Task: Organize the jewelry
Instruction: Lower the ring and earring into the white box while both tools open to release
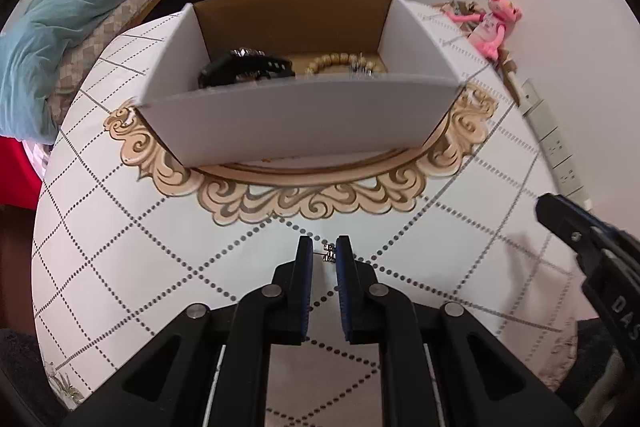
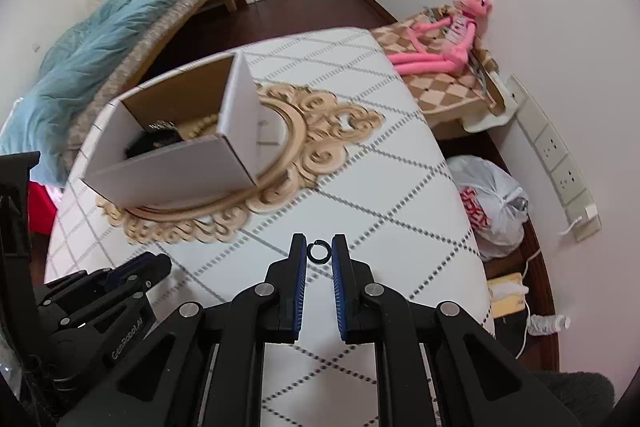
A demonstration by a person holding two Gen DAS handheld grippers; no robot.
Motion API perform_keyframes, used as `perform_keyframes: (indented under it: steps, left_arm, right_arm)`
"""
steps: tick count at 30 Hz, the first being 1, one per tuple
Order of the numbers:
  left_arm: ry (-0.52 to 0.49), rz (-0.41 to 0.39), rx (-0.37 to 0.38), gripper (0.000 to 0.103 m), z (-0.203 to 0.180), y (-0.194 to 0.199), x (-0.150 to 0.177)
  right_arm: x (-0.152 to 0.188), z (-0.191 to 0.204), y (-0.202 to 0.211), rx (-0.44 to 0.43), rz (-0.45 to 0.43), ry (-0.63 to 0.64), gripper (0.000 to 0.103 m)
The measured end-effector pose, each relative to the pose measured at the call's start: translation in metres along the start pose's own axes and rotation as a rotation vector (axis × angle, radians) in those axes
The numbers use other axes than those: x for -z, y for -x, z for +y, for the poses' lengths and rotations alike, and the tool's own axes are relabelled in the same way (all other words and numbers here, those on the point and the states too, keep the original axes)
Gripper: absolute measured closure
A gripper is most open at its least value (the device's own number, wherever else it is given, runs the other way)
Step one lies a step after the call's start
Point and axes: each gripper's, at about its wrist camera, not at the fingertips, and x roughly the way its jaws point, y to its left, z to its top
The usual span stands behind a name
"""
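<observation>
White box (image 1: 296,123) ahead; left hand-held gripper (image 1: 325,251) pinching earring (image 1: 329,253), right (image 2: 319,250) pinching ring (image 2: 319,251).

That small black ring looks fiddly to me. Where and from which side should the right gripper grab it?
Grip the black ring across its outer rim, coming from the near side along the table. It sits as an open hoop between the right gripper jaws, so squeezing opposite edges should hold it; its band is too thin elsewhere.
</observation>
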Motion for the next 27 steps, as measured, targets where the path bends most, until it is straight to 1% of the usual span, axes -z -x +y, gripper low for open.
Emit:
perform_keyframes:
  steps: [4, 7, 9, 11, 12, 14, 16, 19, 21, 25, 26, 27]
  left_arm:
    - [0.023, -0.040, 0.063, 0.094, 0.014, 0.037, -0.023]
    - [0.025, -0.074, 0.097, 0.094, 0.027, 0.064, -0.052]
    - [0.013, -0.084, 0.103, 0.094, 0.034, 0.072, -0.071]
    - [0.008, -0.090, 0.103, 0.094, 0.043, 0.075, -0.093]
    - [-0.001, -0.075, 0.099, 0.094, 0.048, 0.072, -0.106]
    - [0.017, -0.047, 0.113, 0.094, 0.056, 0.061, -0.125]
    - [0.021, -0.013, 0.109, 0.094, 0.065, 0.048, -0.138]
    - [0.024, 0.041, 0.112, 0.094, 0.073, 0.028, -0.151]
    - [0.039, 0.069, 0.111, 0.094, 0.078, 0.019, -0.157]
    - [0.054, 0.097, 0.057, 0.091, 0.083, 0.009, -0.166]
    - [0.058, 0.093, 0.055, 0.089, 0.084, 0.010, -0.167]
    - [0.065, 0.085, 0.052, 0.085, 0.085, 0.012, -0.168]
  right_arm:
    - [-0.021, 0.011, 0.015, -0.067, -0.029, -0.001, 0.090]
    - [-0.044, 0.025, 0.021, -0.136, -0.045, -0.005, 0.090]
    - [-0.064, 0.034, 0.019, -0.189, -0.044, -0.004, 0.090]
    - [-0.081, 0.042, 0.012, -0.221, -0.029, 0.001, 0.090]
    - [-0.091, 0.047, 0.006, -0.240, -0.019, 0.007, 0.090]
    - [-0.112, 0.057, -0.010, -0.264, 0.016, 0.025, 0.090]
    - [-0.128, 0.066, -0.028, -0.288, 0.066, 0.037, 0.090]
    - [-0.148, 0.077, -0.058, -0.307, 0.150, 0.053, 0.090]
    - [-0.158, 0.082, -0.075, -0.306, 0.189, 0.055, 0.090]
    - [-0.172, 0.094, -0.104, -0.314, 0.293, 0.069, 0.089]
    - [-0.174, 0.095, -0.108, -0.315, 0.310, 0.068, 0.089]
    - [-0.177, 0.097, -0.112, -0.311, 0.328, 0.067, 0.086]
